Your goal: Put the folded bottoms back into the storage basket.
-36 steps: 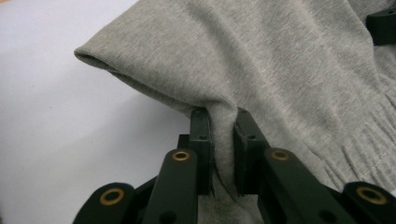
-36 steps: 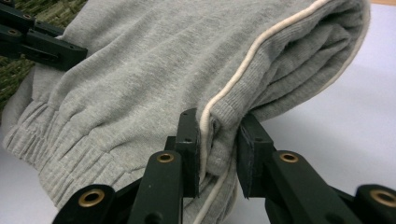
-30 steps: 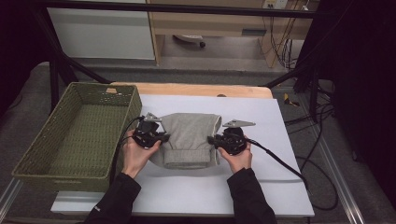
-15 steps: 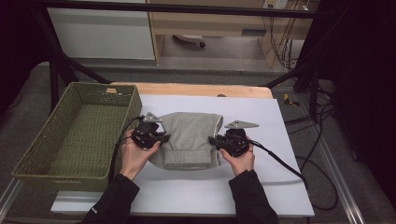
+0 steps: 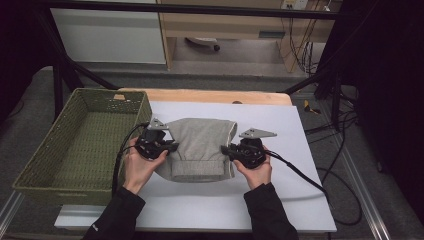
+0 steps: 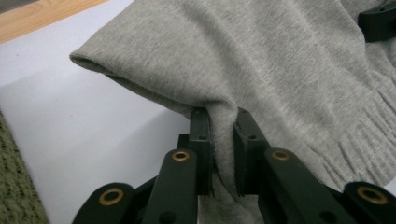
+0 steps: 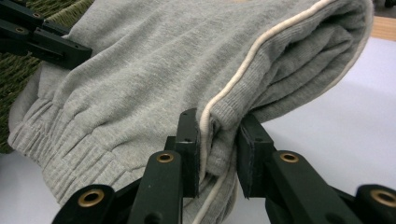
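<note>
A folded grey sweatshirt (image 5: 202, 148) with a ribbed hem and cream piping lies on the white sheet in the middle of the table. My left gripper (image 5: 172, 146) is shut on the garment's left edge; in the left gripper view the grey fabric (image 6: 261, 70) bunches between the two black jaws of the left gripper (image 6: 222, 140). My right gripper (image 5: 225, 150) is shut on the right edge. The right gripper view shows the folded sweatshirt (image 7: 154, 79) pinched at its piped seam by the right gripper (image 7: 218, 144). The left edge is lifted slightly off the sheet.
A green woven basket (image 5: 129, 104) stands at the left, its rim close to my left hand. The white sheet (image 5: 280, 125) covers the wooden table (image 5: 210, 95). Cables (image 5: 320, 175) trail off the table's right side.
My left gripper has risen a little with the sweatshirt's left edge. The right gripper has stayed in place.
</note>
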The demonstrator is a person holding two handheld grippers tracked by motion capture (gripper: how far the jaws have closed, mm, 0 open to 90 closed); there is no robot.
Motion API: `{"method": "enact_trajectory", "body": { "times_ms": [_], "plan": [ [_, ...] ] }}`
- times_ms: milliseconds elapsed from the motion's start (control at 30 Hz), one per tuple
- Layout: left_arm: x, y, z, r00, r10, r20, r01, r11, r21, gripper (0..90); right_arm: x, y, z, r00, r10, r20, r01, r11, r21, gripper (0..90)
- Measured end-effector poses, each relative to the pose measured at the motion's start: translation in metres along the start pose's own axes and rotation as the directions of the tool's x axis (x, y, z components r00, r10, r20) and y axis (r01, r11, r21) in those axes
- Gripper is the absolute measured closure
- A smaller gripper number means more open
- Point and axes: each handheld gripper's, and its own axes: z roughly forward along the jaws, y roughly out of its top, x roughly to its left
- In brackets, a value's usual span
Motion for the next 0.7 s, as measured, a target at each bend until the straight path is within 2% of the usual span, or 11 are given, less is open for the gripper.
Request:
{"method": "enact_trajectory", "body": {
  "times_ms": [467, 700],
  "plan": [
    [0.003, 0.005, -0.019, 1.0000, 0.003, -0.003, -0.003, 1.0000, 0.000, 80.1, 0.011, 0.007, -0.004, 0.9998, -0.013, -0.013, 0.013, 0.999, -0.032, 73.3],
    [0.004, 0.004, -0.028, 1.0000, 0.002, 0.001, -0.002, 0.9999, -0.014, 80.0, 0.016, 0.011, -0.007, 0.9996, -0.019, -0.022, 0.018, 0.999, -0.046, 73.3]
  ]
}}
